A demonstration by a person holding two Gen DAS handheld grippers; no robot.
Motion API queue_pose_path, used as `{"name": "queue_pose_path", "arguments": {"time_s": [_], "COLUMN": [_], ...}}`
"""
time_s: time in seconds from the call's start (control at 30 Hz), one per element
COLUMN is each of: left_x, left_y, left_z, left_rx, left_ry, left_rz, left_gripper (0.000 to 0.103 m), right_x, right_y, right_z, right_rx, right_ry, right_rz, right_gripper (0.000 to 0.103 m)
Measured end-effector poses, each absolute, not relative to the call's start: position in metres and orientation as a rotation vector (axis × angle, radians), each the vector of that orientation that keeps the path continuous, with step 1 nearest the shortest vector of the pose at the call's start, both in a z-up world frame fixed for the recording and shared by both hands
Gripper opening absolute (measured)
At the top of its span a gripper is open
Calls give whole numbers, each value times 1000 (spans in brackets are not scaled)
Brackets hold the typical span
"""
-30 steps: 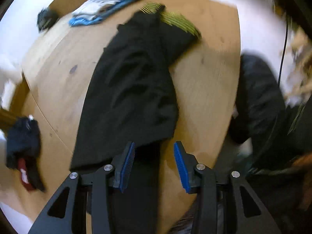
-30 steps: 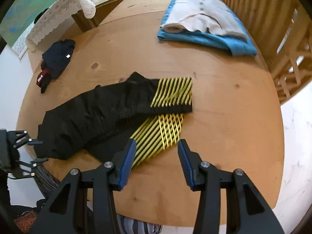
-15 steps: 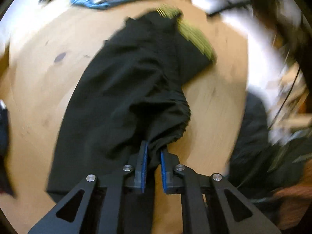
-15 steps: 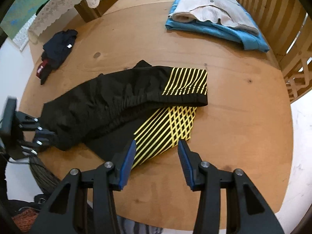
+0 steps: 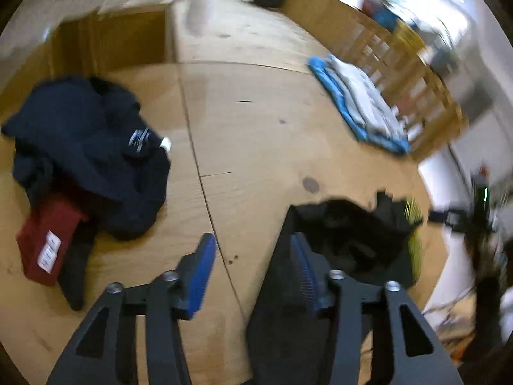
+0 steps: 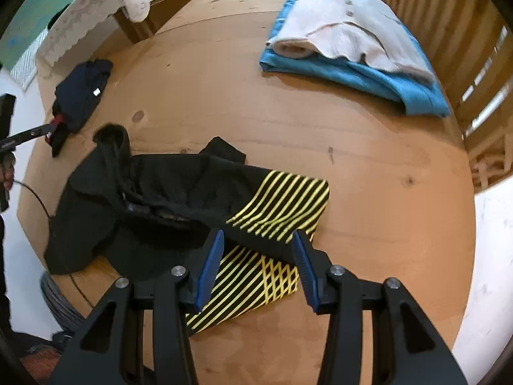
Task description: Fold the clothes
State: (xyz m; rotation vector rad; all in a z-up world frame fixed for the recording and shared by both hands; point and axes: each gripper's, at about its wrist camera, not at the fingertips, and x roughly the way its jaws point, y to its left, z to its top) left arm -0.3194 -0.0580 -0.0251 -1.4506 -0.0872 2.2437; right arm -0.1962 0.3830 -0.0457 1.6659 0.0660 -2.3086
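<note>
Black trousers with yellow striped cuffs lie on the round wooden table, their waist end thrown over in a bunched heap at the left. My right gripper is open just above the striped cuffs. My left gripper is open and empty over the bare table, with the black trousers beside and under its right finger. In the right wrist view the left gripper shows only as a dark bar at the left edge.
A folded stack, cream on blue, lies at the table's far right by a wooden railing. A crumpled navy and red pile lies at the left. A lace-covered table stands beyond.
My left gripper, shut on the trousers' waist half a second ago, has carried it over, let go and opened, and now points across the table. My right gripper has moved closer to the cuffs.
</note>
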Motion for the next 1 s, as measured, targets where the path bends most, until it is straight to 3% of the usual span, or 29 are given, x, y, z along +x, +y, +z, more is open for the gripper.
{"name": "queue_pose_path", "arguments": {"time_s": [0.17, 0.37, 0.53, 0.73, 0.77, 0.83, 1.0], "left_x": [-309, -313, -307, -308, -310, -315, -325], "left_y": [15, 61, 79, 100, 100, 99, 98], "left_z": [-47, -69, -76, -81, -81, -81, -82], "left_rx": [-1482, -1404, -1263, -1225, -1232, -1250, -1295], "left_ry": [284, 559, 718, 759, 746, 719, 650], "left_rz": [2111, 2090, 2046, 1979, 1978, 1978, 1975], "left_gripper": [58, 58, 58, 56, 55, 39, 23], "right_x": [-195, -182, -170, -172, -173, -176, -176], "right_y": [387, 401, 407, 409, 410, 411, 411], "right_z": [-51, -64, -68, -70, -70, -73, -75], "right_rx": [1662, 1699, 1681, 1631, 1625, 1617, 1561], "right_ry": [156, 232, 287, 310, 309, 319, 332], "right_rz": [-2289, -2263, -2215, -2210, -2209, -2204, -2199], "right_gripper": [44, 44, 44, 44, 44, 44, 44]}}
